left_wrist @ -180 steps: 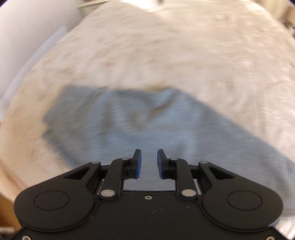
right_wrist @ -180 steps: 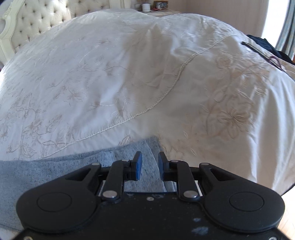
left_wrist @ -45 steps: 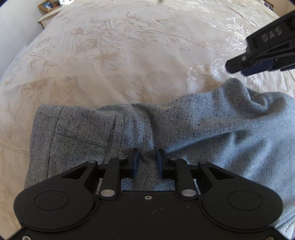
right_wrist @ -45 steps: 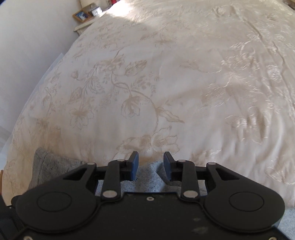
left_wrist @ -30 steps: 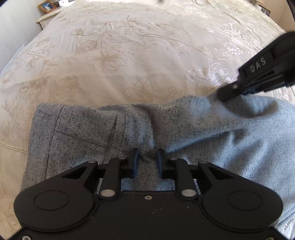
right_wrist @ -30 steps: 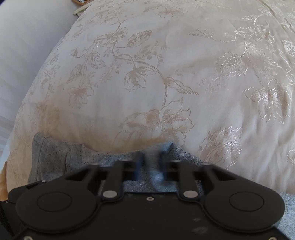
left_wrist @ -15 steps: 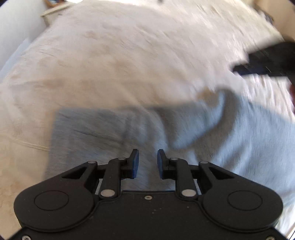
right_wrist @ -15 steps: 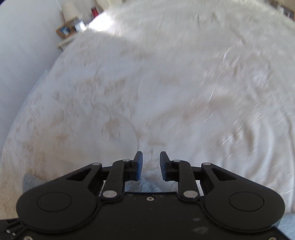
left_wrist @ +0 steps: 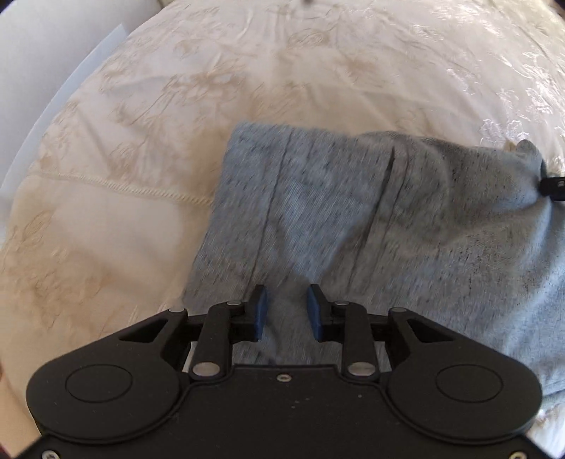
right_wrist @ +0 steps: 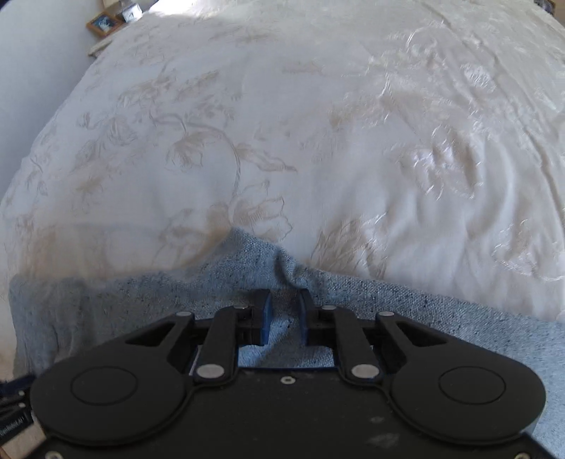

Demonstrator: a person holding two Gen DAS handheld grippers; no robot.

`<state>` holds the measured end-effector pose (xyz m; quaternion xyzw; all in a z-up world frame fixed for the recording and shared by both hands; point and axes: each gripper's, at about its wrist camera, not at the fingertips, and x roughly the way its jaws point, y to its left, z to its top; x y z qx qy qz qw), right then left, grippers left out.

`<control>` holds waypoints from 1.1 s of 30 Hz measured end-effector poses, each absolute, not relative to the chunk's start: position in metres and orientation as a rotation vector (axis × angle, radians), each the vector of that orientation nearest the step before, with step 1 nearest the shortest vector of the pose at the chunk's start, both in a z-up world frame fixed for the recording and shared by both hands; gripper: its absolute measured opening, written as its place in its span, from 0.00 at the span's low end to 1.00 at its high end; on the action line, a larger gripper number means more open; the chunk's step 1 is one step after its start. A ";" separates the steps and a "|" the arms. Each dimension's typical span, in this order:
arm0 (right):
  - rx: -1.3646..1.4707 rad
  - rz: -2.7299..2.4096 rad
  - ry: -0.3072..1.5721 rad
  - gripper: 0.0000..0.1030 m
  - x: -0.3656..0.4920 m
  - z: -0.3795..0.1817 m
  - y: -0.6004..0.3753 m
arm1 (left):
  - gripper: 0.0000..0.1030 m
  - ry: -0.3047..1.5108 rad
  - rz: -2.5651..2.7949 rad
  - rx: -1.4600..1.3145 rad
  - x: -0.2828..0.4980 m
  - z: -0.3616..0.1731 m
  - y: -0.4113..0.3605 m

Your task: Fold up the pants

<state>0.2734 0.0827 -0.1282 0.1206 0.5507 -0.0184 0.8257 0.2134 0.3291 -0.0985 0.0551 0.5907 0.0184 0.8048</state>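
The grey speckled pants (left_wrist: 353, 197) lie on a cream embroidered bedspread (left_wrist: 141, 116), waistband end toward the left. My left gripper (left_wrist: 285, 310) hovers over the near edge of the pants with its jaws apart and nothing between them. My right gripper (right_wrist: 284, 310) is shut on a raised fold of the pants (right_wrist: 247, 282) at their far edge. In the left wrist view only a dark tip of the right gripper (left_wrist: 552, 185) shows at the right edge, pinching a corner of the cloth.
The bedspread (right_wrist: 317, 123) fills both views. A white wall and the bed's left edge (left_wrist: 53, 70) lie to the left. A nightstand with a framed picture (right_wrist: 104, 21) stands at the far left corner.
My left gripper has let go of the pants and swung left, so the pants now sit right of centre. My right gripper has closed on the far edge fold and holds it.
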 end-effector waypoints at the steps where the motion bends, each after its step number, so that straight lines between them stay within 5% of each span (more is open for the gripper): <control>1: 0.248 -0.030 1.147 0.20 0.267 -0.118 0.083 | 0.35 1.257 0.040 0.108 0.209 -0.094 0.327; 7: 0.239 0.032 1.110 0.20 0.193 -0.082 0.093 | 0.35 1.144 -0.138 0.135 0.194 -0.072 0.288; 15: 0.248 -0.038 1.330 0.20 0.098 -0.121 0.093 | 0.36 1.266 -0.183 0.236 0.161 -0.114 0.259; 25: 0.372 -0.262 1.106 0.21 0.045 -0.072 0.003 | 0.35 1.190 -0.210 0.237 0.165 -0.071 0.224; 33: 0.385 -0.465 1.115 0.21 0.014 -0.098 -0.112 | 0.35 1.188 -0.281 0.233 0.147 -0.065 0.130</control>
